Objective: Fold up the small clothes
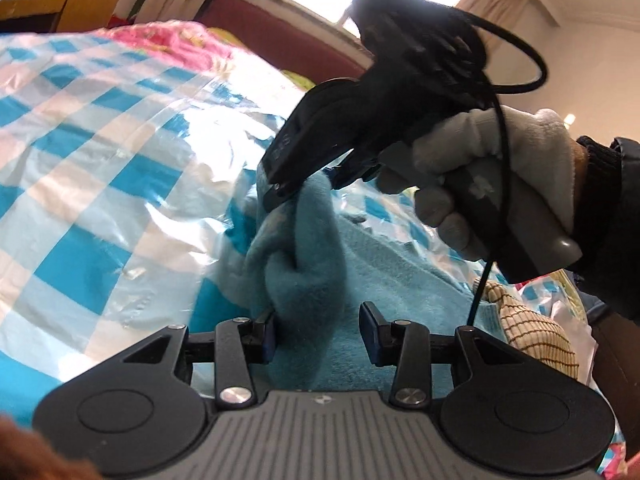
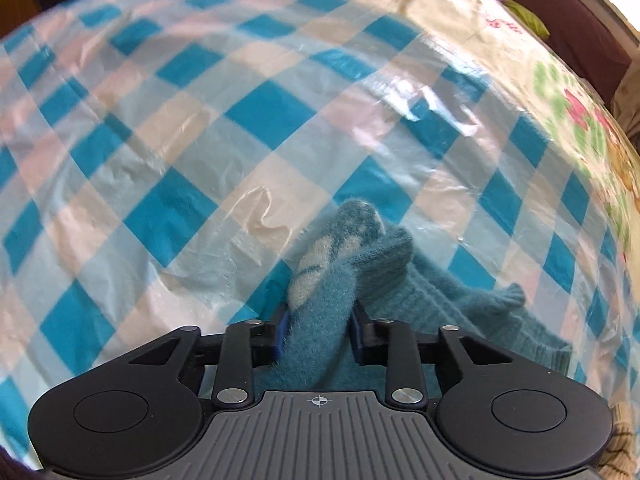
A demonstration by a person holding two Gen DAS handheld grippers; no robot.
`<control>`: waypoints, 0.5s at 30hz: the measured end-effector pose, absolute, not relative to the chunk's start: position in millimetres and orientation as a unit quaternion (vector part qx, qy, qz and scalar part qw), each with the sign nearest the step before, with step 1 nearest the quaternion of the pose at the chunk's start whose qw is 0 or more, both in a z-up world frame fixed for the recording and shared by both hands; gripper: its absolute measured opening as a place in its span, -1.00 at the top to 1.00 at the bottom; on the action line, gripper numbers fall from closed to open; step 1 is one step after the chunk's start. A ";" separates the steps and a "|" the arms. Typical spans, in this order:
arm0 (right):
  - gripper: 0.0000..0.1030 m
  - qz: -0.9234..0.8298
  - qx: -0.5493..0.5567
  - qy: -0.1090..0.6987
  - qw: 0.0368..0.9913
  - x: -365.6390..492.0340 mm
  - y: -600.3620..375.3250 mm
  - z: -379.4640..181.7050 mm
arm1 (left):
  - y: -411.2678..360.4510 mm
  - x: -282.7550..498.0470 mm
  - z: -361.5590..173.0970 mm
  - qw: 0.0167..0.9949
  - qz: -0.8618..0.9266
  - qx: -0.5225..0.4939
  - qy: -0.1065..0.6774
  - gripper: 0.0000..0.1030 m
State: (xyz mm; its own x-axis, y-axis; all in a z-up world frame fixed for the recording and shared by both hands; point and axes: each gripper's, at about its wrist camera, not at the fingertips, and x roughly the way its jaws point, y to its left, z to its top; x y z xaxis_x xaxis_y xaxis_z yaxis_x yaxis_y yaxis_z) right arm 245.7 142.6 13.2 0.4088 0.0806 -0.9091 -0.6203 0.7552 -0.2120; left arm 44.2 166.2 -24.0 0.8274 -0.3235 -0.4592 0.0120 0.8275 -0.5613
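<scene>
A fuzzy teal garment (image 1: 400,272) with a white pattern lies on the checked sheet, and one part of it is bunched and lifted. My left gripper (image 1: 319,334) has that twisted bunch between its fingers. The cloth lies against the left pad (image 1: 269,338) and close to the other one. My right gripper (image 1: 308,188), held by a grey-gloved hand (image 1: 480,168), points down and pinches the upper end of the same bunch. In the right wrist view, my right gripper (image 2: 318,332) is shut on the teal garment (image 2: 320,304). A ribbed cuff (image 2: 516,296) trails off to the right.
A glossy blue-and-white checked plastic sheet (image 2: 240,120) covers the bed. A pink flowered blanket (image 1: 176,40) lies at the far end, before a dark red headboard (image 1: 272,32). A cream knit with brown grid lines (image 1: 532,328) lies at the right.
</scene>
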 end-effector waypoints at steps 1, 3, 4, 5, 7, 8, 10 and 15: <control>0.50 0.224 -0.261 0.494 0.799 244.2 136.3 19.8 | 162.8 42.9 -20.8 0.916 -0.096 -0.275 0.276 0.14; 0.54 0.230 -0.237 0.488 0.808 242.0 120.4 33.6 | 154.2 40.6 -12.1 0.920 -0.105 -0.263 0.271 0.14; 0.54 0.234 -0.224 0.485 0.813 240.4 111.4 40.7 | 148.8 39.3 -7.2 0.922 -0.109 -0.255 0.269 0.14; 0.55 0.237 -0.211 0.481 0.817 238.7 101.5 47.8 | 144.1 39.3 -2.0 0.924 -0.114 -0.250 0.267 0.14; 0.56 0.243 -0.181 0.475 0.826 235.5 78.4 62.6 | 133.7 39.7 7.2 0.921 -0.131 -0.254 0.266 0.14; 0.57 0.245 -0.164 0.472 0.831 234.4 65.0 69.7 | 129.6 39.5 11.1 0.918 -0.142 -0.258 0.266 0.14; 0.58 0.245 -0.130 0.467 0.839 231.6 35.7 83.4 | 115.2 43.0 22.2 0.914 -0.167 -0.257 0.265 0.14; 0.60 0.231 -0.048 0.451 0.861 221.9 -52.8 108.3 | 64.1 53.4 47.5 0.911 -0.235 -0.212 0.263 0.14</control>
State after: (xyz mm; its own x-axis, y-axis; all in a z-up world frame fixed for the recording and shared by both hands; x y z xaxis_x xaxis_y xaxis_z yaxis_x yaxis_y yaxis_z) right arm 221.9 -52.9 108.3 0.4868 0.3553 -0.7980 -0.4413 0.8884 0.1264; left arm 53.4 64.1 47.5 0.7507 -0.5408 -0.3795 0.3172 0.7989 -0.5111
